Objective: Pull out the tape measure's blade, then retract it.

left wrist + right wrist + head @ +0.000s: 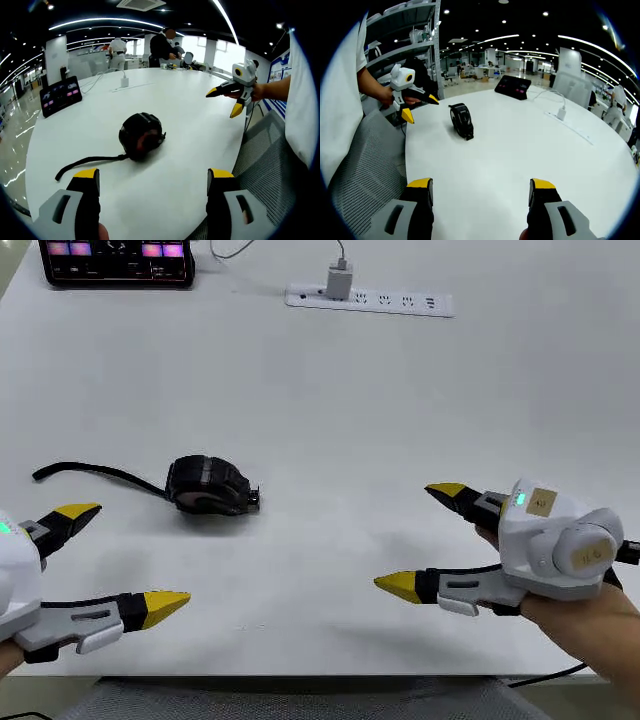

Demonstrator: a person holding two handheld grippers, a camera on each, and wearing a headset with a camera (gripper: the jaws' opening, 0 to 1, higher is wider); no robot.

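While both grippers are held low over the near edge of the table (400,390), their jaws are pointed inward toward mid-frame. The left gripper (140,554) is seen at the lower left of the head view, jaws spread wide with nothing between them. The right gripper (404,535), clasped by a hand (590,610) at the lower right, is likewise spread and unloaded. The tape (208,485) is laid on the table left of centre, untouched: near the left jaws, up and to their right, and well apart from the right ones. Its strap (95,473) is trailed toward the left edge.
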